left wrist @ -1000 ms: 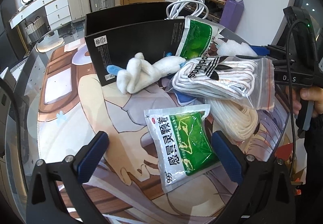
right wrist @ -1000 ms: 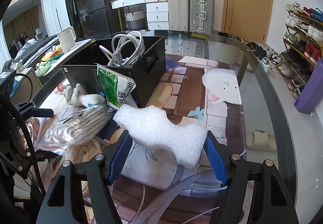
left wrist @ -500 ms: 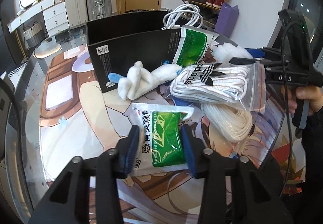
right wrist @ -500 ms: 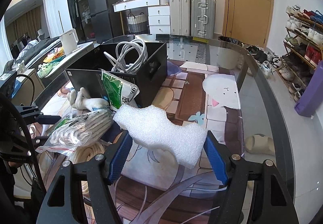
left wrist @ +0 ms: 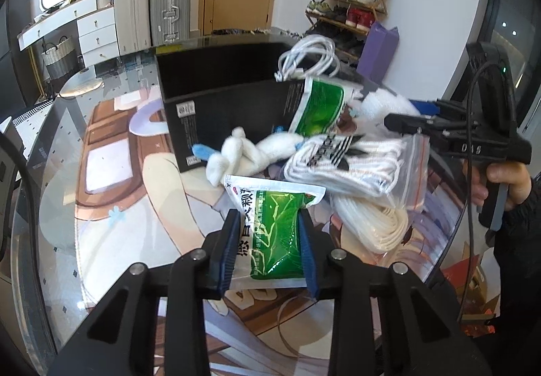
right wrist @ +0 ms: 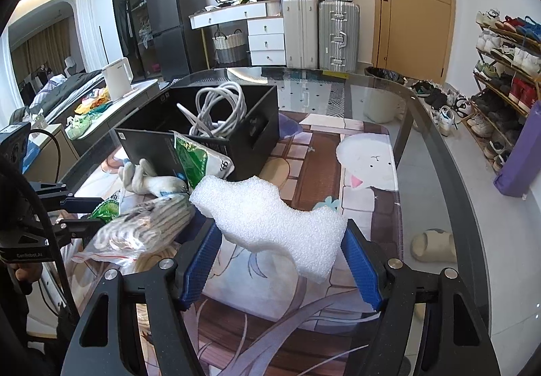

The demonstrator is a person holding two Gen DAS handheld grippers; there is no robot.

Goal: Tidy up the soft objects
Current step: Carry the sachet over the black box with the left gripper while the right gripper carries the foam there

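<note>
My left gripper (left wrist: 270,247) is shut on a green and white medicine pouch (left wrist: 274,227) and holds it above the table mat. My right gripper (right wrist: 282,261) is shut on a white foam piece (right wrist: 274,223) and holds it off the table. A white plush toy (left wrist: 250,156), a zip bag of white socks (left wrist: 355,166) and a coil of white rope (left wrist: 372,223) lie in a pile. A second green pouch (left wrist: 318,108) leans on the black box (left wrist: 230,112).
The black box (right wrist: 209,139) holds a coil of white cable (right wrist: 219,112). The glass table (right wrist: 436,173) curves away at the right, with its printed mat (left wrist: 111,206) under the objects. Suitcases, a shoe rack and drawers stand beyond the table.
My left gripper closed on the green pouch and lifted it off the mat. My right gripper kept hold of the foam piece, hardly moving.
</note>
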